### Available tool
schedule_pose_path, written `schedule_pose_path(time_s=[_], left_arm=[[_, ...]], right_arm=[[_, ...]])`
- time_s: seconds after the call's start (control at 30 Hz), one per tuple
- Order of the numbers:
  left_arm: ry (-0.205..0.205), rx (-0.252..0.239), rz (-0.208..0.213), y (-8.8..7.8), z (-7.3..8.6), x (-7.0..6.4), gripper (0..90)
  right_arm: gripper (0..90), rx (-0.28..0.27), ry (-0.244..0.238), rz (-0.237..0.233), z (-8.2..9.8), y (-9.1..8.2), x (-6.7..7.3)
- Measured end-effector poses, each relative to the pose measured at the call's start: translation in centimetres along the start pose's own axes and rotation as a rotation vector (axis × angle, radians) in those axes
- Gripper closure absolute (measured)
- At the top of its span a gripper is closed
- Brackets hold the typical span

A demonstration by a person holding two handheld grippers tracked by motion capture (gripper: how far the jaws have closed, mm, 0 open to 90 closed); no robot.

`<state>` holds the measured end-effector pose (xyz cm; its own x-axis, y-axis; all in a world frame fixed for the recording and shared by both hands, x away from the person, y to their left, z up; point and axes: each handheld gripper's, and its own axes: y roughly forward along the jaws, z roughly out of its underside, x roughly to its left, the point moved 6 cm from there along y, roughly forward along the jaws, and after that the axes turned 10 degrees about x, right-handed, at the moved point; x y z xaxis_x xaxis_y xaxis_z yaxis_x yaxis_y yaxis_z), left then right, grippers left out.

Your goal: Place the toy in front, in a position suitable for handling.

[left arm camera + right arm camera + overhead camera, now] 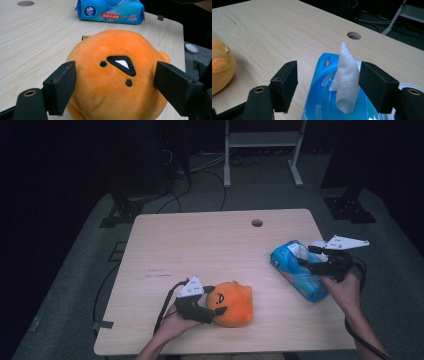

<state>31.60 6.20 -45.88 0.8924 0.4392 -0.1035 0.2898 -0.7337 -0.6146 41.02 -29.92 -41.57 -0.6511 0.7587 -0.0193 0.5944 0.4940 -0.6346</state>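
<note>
- Orange plush toy (234, 303) lying on the near part of the wooden tabletop (200, 245), embroidered face turned toward the left hand-held gripper (216, 301).
- Left hand-held gripper (115, 85) clamped on the plush toy (117, 75): one black pad pressed into each side of the soft body, the face showing between them in the left gripper view.
- Left hand (172, 322) reaching in from the near edge, wrapped round the gripper body; grey three-cornered plate on top, cable trailing back off the edge.
- Blue wet-wipe pack (299, 270) lying near the right edge of the tabletop, well apart from the plush toy, lid flap open.
- White wipe (347, 80) standing up from the pack's (322, 100) opening as a tall twisted point.
- Right hand-held gripper (328, 87) open above the pack, the wipe rising between its pads close to one of them, the other pad well clear; no squeeze visible on it.
- Right hand (345, 292) behind the right hand-held gripper (307, 257) at the tabletop's right edge.
- Round cable hole (257, 223) in the far part of the tabletop.
</note>
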Motion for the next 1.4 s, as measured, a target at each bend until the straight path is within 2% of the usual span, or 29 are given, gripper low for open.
schedule_pose_path(time_s=[0.17, 0.2, 0.23, 0.33, 0.5, 0.6, 0.63, 0.67, 0.7, 0.73, 0.9, 1.07, 1.4], left_arm=[[-0.001, -0.002, 0.001, 0.0, 0.0, 0.0, 18.4], [-0.003, -0.003, 0.001, 0.0, 0.0, 0.0, 18.2], [-0.003, -0.003, 0.001, 0.0, 0.0, 0.0, 18.2], [-0.007, -0.009, 0.004, 0.1, 0.1, 0.0, 18.2], [-0.009, -0.009, 0.005, 0.1, 0.1, 0.0, 18.1], [-0.01, -0.01, 0.005, 0.1, 0.1, 0.0, 18.1], [-0.01, -0.01, 0.005, 0.1, 0.1, 0.0, 18.1], [-0.009, -0.009, 0.004, 0.1, 0.1, 0.0, 18.1], [-0.009, -0.009, 0.004, 0.1, 0.1, 0.0, 18.1], [-0.009, -0.009, 0.004, 0.1, 0.1, 0.0, 18.1], [-0.014, -0.012, 0.004, 0.1, 0.1, 0.1, 18.1], [-0.012, -0.012, 0.002, 0.2, 0.1, 0.1, 17.7], [-0.013, -0.01, 0.002, 0.2, 0.1, 0.1, 17.6]], right_arm=[[37.9, 0.018, 0.027, -0.008, 0.3, 1.0, -0.8], [43.6, 0.021, 0.038, -0.01, 0.4, 1.1, -1.0], [43.6, 0.021, 0.038, -0.01, 0.4, 1.1, -1.0], [51.7, 0.047, 0.058, 0.003, 0.7, 1.5, -1.6], [59.2, 0.074, 0.077, 0.009, 1.3, 2.2, -2.1], [73.2, 0.076, 0.1, -0.008, 1.6, 2.3, -2.2], [73.2, 0.076, 0.1, -0.008, 1.6, 2.3, -2.2], [79.0, 0.081, 0.106, -0.016, 1.6, 2.3, -2.3], [79.0, 0.081, 0.106, -0.016, 1.6, 2.3, -2.3], [82.7, 0.083, 0.108, -0.025, 1.6, 2.2, -2.4], [86.1, 0.09, 0.124, -0.042, 1.4, 1.9, -2.5], [87.1, 0.104, 0.101, -0.031, 0.9, 1.5, -2.6], [87.5, 0.084, 0.109, -0.034, 0.4, 0.9, -2.8]])
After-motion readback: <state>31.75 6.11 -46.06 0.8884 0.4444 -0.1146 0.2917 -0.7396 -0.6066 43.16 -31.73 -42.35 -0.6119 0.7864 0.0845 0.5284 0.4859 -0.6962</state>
